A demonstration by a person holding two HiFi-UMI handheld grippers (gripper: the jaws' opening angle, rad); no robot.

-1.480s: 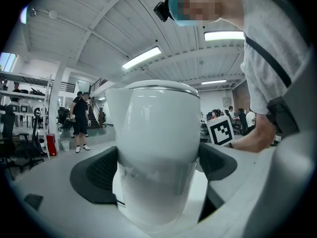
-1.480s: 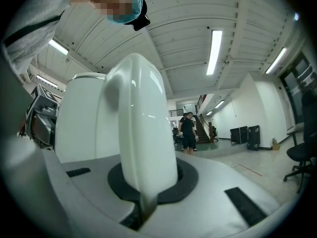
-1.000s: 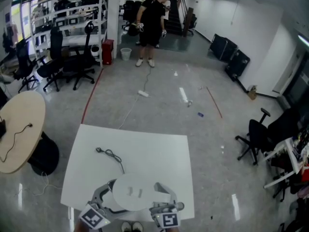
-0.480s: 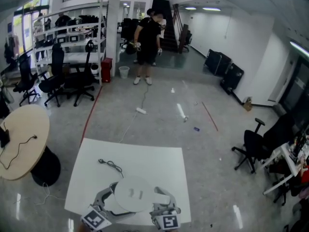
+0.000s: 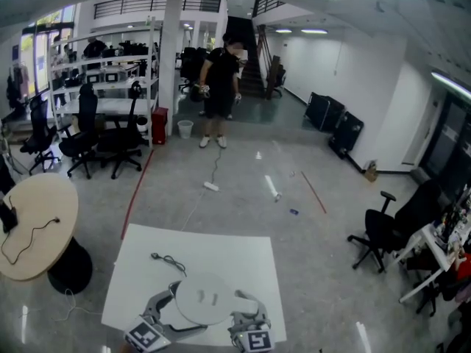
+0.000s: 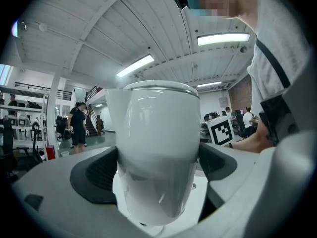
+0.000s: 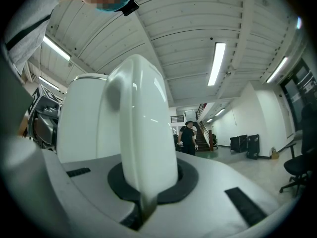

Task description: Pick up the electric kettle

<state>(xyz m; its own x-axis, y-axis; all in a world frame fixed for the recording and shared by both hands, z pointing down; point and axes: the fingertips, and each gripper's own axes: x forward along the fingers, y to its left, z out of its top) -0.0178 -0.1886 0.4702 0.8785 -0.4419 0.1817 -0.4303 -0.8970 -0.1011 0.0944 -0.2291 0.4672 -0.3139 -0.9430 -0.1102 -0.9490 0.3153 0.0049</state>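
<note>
Where head view shows electric kettle [image 5: 202, 298] only from above, left gripper [image 6: 158, 168] clamps body, right gripper [image 7: 147, 185] pinches handle [image 7: 143, 128]

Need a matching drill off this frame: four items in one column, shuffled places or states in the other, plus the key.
Column 1
1. left gripper
2. right gripper
3. black cord
4. round table

Column 2
A. lies loose on the white table, beyond the kettle
B. jaws shut on the kettle's handle
C. stands on the floor off the white table's left side
D. jaws shut on the kettle's round body

Pairs: 1-D, 2-B, 3-A, 4-C
</note>
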